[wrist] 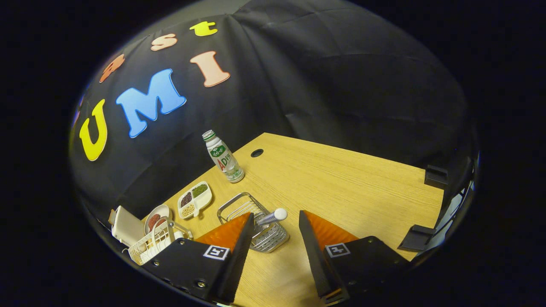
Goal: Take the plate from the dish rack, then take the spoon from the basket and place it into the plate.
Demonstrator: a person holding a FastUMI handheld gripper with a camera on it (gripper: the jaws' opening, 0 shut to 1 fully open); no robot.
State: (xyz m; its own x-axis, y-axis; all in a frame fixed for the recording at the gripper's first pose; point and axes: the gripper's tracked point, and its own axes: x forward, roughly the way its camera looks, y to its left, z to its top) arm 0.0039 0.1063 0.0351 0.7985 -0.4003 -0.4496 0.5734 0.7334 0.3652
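A metal wire basket [239,207] stands on the wooden table [341,183], partly behind my left finger. A spoon [273,216] leans in it, and its pale rounded handle end sticks up toward the gap between my fingertips. My gripper [276,217] is open, and neither finger touches the spoon. Off to the left of my left finger is a white dish rack [147,247]. A round plate [157,218] with a reddish pattern stands upright in it.
A white divided tray [195,199] with beans lies between rack and basket. Beyond it a small bottle [224,157] stands near a cable hole [257,152]. A white block [126,226] sits by the rack. Black clamps [435,175] grip the table's right edge.
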